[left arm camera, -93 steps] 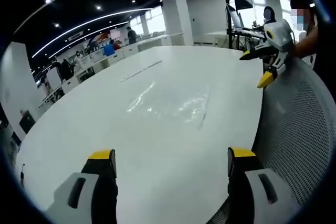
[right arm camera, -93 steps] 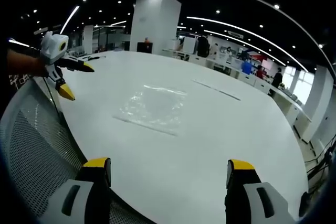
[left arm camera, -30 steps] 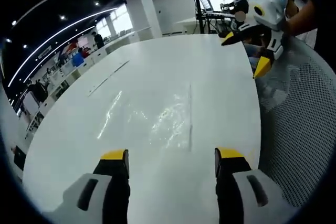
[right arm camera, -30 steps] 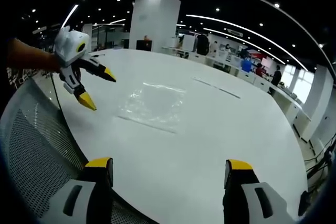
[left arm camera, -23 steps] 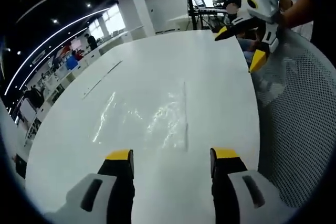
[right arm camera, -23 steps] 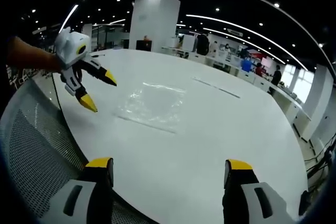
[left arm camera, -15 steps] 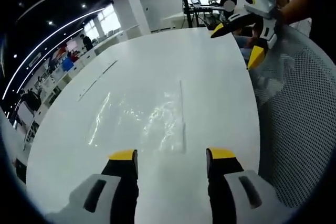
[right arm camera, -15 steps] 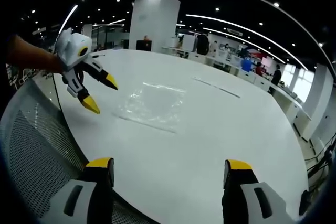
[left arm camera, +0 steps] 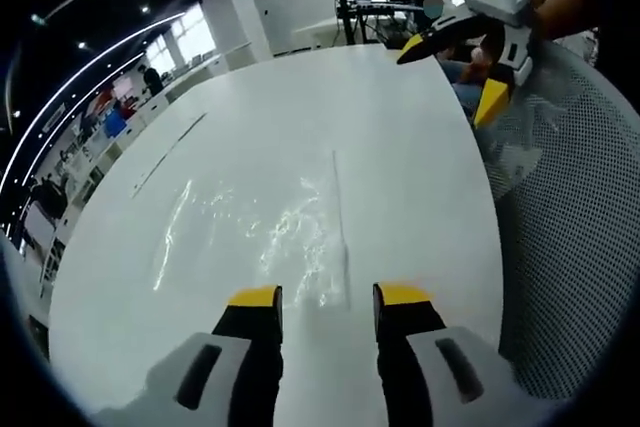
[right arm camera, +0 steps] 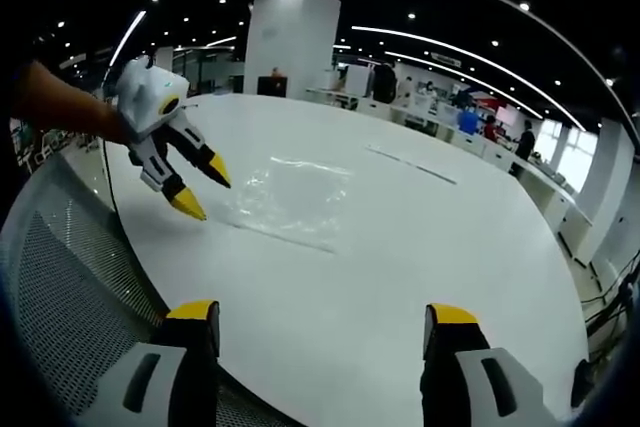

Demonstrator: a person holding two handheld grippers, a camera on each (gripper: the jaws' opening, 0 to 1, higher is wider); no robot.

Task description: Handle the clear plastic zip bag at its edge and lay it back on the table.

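Note:
The clear plastic zip bag [left arm camera: 262,232] lies flat and crinkled on the white table [left arm camera: 300,87]. Its zip strip runs as a thin line toward my left gripper [left arm camera: 328,299], which hovers just before the bag's near edge, jaws apart with nothing between them. In the right gripper view the left gripper [right arm camera: 203,189] points its yellow tips down at the bag [right arm camera: 295,197] by the left end of the zip edge. My right gripper [right arm camera: 322,313] stays back over the table's near rim, open and empty. It also shows, held up off the table, as the right gripper [left arm camera: 452,75] in the left gripper view.
A grey mesh chair back [left arm camera: 570,237] stands along the table's edge beside both grippers, seen as the chair back [right arm camera: 70,287] in the right gripper view. A long thin strip [right arm camera: 412,168] lies farther out on the table [right arm camera: 450,247]. People and desks fill the office behind.
My left gripper has come down and forward to the bag's zip edge, and its jaws have drawn closer together. The right gripper has stayed where it was.

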